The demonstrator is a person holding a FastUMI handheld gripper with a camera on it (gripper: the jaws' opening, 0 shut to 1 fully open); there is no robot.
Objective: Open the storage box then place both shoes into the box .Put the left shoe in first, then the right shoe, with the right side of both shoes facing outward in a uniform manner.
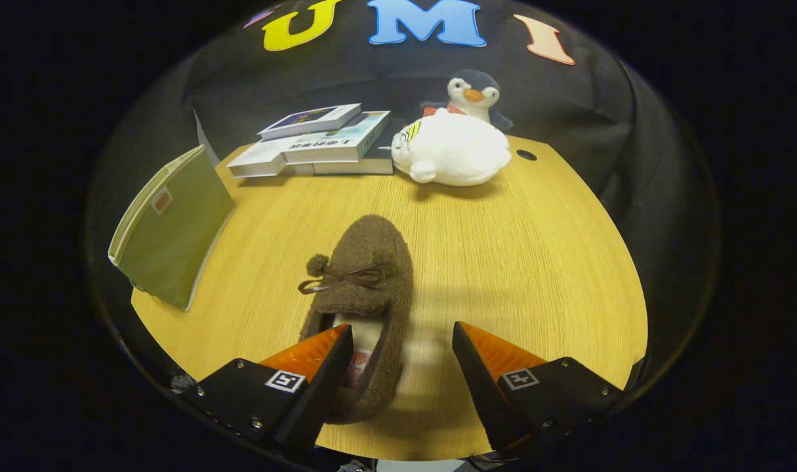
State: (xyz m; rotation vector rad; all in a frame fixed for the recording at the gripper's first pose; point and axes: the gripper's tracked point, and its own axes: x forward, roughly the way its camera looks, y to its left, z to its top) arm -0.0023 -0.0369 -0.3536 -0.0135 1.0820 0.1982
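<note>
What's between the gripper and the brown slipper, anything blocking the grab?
Nothing visible. The gripper is open, and the brown slipper lies just ahead, its heel beside one finger. The books and plush toys sit well beyond it.

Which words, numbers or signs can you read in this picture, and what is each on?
On the stacked books: spine characters too small to read.
In the brown slipper: insole print blurred.
On the green storage box: tag unreadable.
On the white plush seal: tag blurred.
On the open gripper, one finger over the slipper's heel: square markers, no words.
</note>
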